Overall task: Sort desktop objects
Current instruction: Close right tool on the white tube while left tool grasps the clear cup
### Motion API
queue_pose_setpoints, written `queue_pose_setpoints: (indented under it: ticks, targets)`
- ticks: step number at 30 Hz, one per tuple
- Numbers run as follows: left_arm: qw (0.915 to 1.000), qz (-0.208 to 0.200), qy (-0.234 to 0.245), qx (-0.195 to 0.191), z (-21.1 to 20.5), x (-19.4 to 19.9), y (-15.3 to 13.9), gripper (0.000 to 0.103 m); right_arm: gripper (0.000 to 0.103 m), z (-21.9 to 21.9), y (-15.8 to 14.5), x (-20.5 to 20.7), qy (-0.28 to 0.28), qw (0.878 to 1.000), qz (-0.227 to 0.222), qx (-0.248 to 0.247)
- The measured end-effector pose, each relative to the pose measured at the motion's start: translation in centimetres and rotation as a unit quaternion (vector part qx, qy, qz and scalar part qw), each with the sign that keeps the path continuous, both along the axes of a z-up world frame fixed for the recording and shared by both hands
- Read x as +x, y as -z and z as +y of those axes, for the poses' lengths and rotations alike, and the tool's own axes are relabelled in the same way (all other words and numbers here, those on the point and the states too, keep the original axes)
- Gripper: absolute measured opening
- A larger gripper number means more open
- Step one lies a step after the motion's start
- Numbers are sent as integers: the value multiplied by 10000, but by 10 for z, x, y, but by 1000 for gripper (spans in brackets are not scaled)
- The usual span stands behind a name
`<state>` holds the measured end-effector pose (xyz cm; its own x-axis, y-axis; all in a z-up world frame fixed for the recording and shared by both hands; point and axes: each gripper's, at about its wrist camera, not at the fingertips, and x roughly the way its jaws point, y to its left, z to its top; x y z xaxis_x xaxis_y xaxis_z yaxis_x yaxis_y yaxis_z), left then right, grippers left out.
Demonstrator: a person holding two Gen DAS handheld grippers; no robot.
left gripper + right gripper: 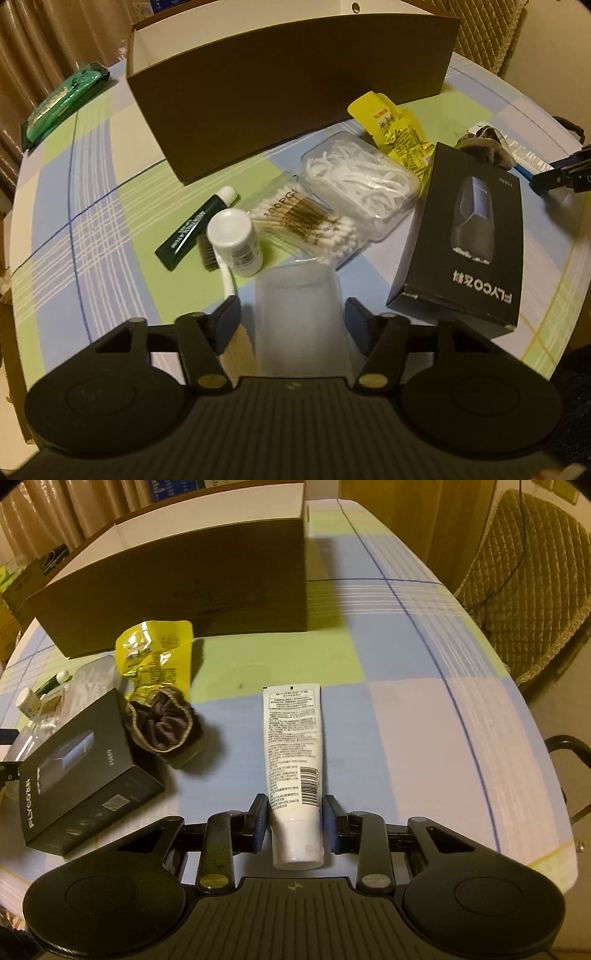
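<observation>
A translucent plastic cup (295,302) lies between the fingers of my left gripper (291,317). A gap shows at the left pad, so the jaws are open around it. My right gripper (295,812) is shut on the cap end of a white printed tube (291,738) that lies flat on the checked tablecloth (406,664). An open brown cardboard box (288,96) stands at the back of the table and appears again in the right wrist view as the cardboard box (177,579).
Beyond the cup lie a white bottle (236,240), a dark green tube (195,229), cotton swabs (306,225), a clear box of floss picks (358,184) and a yellow packet (399,129). A black FLYCO box (85,768) and a dark scrunchie (162,723) sit left of the tube. A green packet (62,103) lies far left.
</observation>
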<state>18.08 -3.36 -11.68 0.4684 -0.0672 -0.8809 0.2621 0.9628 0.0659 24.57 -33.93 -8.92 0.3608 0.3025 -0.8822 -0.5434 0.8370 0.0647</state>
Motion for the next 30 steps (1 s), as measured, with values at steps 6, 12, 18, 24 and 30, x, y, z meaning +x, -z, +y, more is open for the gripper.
queue_pose_setpoints:
  ticks: [6,12,18,24,30]
  targets:
    - [9997,111,-188,-105,-4,0,3,48,29,-1,-1,7,-120,9999,-60,-6]
    - [9990,65,-413,-139,-7,-2,2,47,40,1,0,15,-299,9995,-121,61]
    - [9973,39,-727,-127,-11,-7,3,47,40,8,3,23,-589,9980,-218,-1]
    - [9939,4,-1103,-62,-15,-13,3,47,31,15,3,24,-1123,9930,-312,-174]
    - [9892,-75,-1463,-9,-22,-24,-1,47,30,3,-2,34,-1343,9909,-98,-36]
